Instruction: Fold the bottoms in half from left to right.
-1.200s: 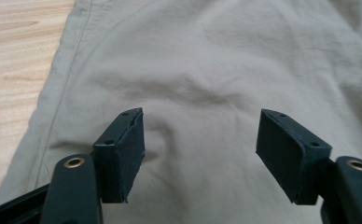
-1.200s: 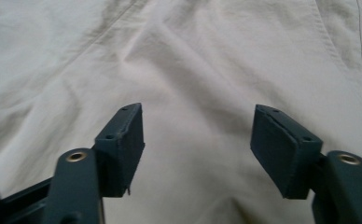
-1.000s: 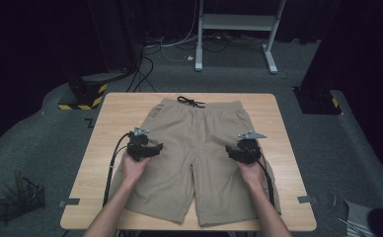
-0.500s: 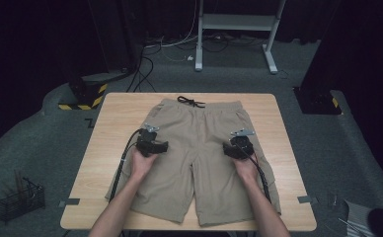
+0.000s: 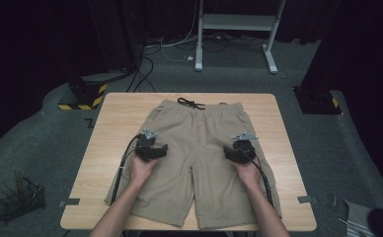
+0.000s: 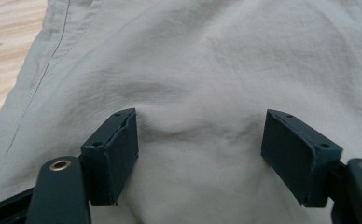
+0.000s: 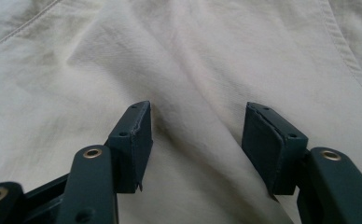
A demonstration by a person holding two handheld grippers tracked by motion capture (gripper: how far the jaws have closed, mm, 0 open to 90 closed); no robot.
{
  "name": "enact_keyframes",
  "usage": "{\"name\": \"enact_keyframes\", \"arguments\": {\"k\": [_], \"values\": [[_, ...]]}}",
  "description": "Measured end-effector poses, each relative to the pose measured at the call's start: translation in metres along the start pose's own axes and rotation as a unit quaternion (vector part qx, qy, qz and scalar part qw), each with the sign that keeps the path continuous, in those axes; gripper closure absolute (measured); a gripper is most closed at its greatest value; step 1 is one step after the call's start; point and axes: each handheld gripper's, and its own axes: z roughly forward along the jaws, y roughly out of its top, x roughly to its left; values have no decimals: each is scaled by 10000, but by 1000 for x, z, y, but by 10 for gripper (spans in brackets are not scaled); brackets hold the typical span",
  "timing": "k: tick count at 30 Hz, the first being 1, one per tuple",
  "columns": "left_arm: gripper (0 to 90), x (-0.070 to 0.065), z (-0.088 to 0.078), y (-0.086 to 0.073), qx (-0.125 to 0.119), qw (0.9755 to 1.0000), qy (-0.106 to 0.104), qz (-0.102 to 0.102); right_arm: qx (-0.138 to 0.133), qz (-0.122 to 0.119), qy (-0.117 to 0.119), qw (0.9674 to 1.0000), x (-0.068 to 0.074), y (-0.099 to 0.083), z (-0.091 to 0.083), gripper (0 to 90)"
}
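Khaki shorts with a black drawstring lie flat on the wooden table, waistband at the far side. My left gripper rests on the left leg near the hip. In the left gripper view it stands open, its tips down on the cloth with a soft bulge between them. My right gripper sits on the right leg. Its jaws have just been opening and stand wide, with a low fold of cloth between them that the pads do not press.
The shorts' hems reach almost to the table's near edge. Bare wood runs along both sides of the shorts. On the floor are a black wire basket at the left, a yellow-and-black striped block, cables, and a white desk frame behind.
Both grippers have edged slightly inward over the shorts. The shorts lie as before.
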Motion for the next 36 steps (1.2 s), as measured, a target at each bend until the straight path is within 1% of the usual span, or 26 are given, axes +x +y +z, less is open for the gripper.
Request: {"name": "enact_keyframes", "arguments": {"k": [1, 5, 10, 13, 14, 16, 18, 21, 24, 28, 29, 32, 36], "values": [[275, -1, -2, -2, -1, 10000, -8, 2, -17, -25, 10, 10000, 0, -2, -1, 423], [283, -8, -12, -12, -29, 10000, -27, 21, -16, 2, -6, 10000, 4, -10, -11, 423], [312, -10, -19, -18, -54, 9999, -102, 95, -7, -34, 5, 10000, 7, -15, -16, 423], [317, -11, -21, -19, -53, 9999, -59, 74, -11, -32, -10, 10000, 9, -18, -19, 424], [317, -13, -24, -22, -54, 10000, -14, 18, -14, -32, 9, 10000, 9, -19, -20, 424], [316, -14, -27, -25, -46, 10000, -8, 26, -14, -45, 14, 10000, 9, -21, -22, 424], [318, -16, -31, -28, -74, 10000, 3, -29, -7, -45, 14, 10000, 10, -23, -24, 424], [318, -19, -37, -34, -52, 10000, 48, -44, -4, -31, 16, 10000, 12, -27, -29, 424], [318, -25, -43, -39, -64, 9999, 90, -100, -24, -49, 3, 10000, 16, -33, -35, 424], [319, -29, -47, -43, -55, 9999, 72, -54, -17, -57, 24, 10000, 21, -39, -42, 425], [318, -31, -51, -46, -56, 10000, 58, -47, -12, -73, 50, 10000, 24, -44, -48, 425], [318, -35, -56, -51, -76, 10000, 29, -31, -14, -131, 93, 9999, 28, -51, -55, 425], [319, -40, -65, -60, -87, 10000, -8, -17, -18, -135, 113, 9998, 34, -60, -65, 425]]}}
